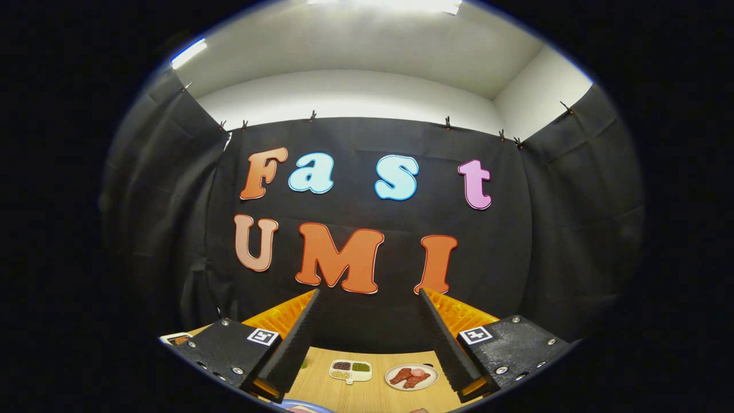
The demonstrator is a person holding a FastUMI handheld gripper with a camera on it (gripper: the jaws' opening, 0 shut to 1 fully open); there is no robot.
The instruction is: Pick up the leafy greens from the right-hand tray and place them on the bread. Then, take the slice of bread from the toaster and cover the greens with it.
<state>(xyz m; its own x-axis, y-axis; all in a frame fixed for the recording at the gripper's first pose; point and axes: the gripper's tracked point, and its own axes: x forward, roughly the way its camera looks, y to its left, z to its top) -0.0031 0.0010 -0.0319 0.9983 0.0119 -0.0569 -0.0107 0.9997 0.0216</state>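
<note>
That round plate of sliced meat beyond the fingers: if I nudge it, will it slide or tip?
The plate looks shallow and lies flat on the wooden table, so probably slides, not tips. The meat slices lie loose, so may shift. The gripper is open, holding nothing.

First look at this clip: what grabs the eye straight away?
The gripper is raised, its open fingers spread wide with nothing between them, aimed at the booth's black cloth wall. Down between the fingers, on the wooden table, sit a small divided tray and beside it a round plate of meat slices.
</note>
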